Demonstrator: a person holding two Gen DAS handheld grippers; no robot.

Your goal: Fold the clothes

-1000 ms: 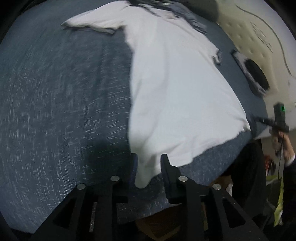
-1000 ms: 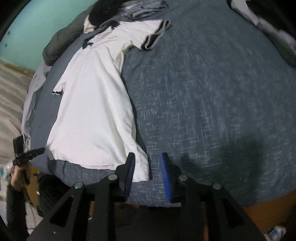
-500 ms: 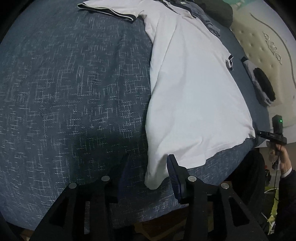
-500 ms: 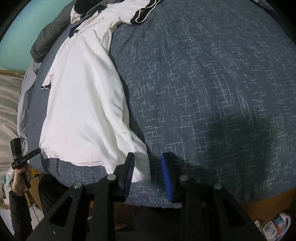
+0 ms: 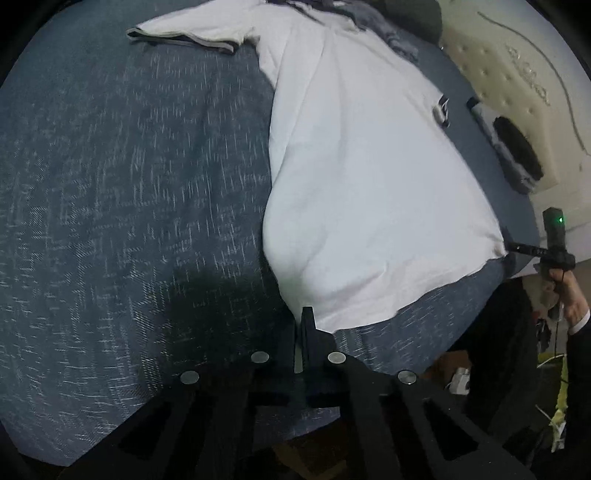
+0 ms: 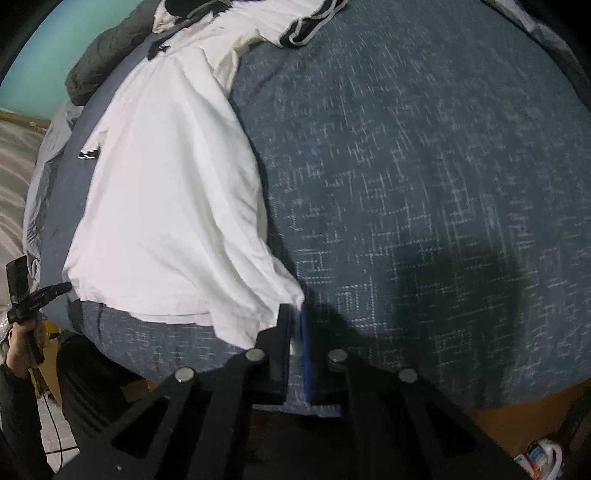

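So the shirt is plain white, with a little dark logo on the chest and black-and-grey trim banding the sleeve cuff. The bedspread under it is a dusty navy blue, flecked all over with short white crosshatch dashes, kind of a woven look. Both grippers are matte black, and the right gripper has bright blue pads inside the fingers. Headboard is cream and tufted, wall is teal. There's also a dark olive-grey bundle at the far end.
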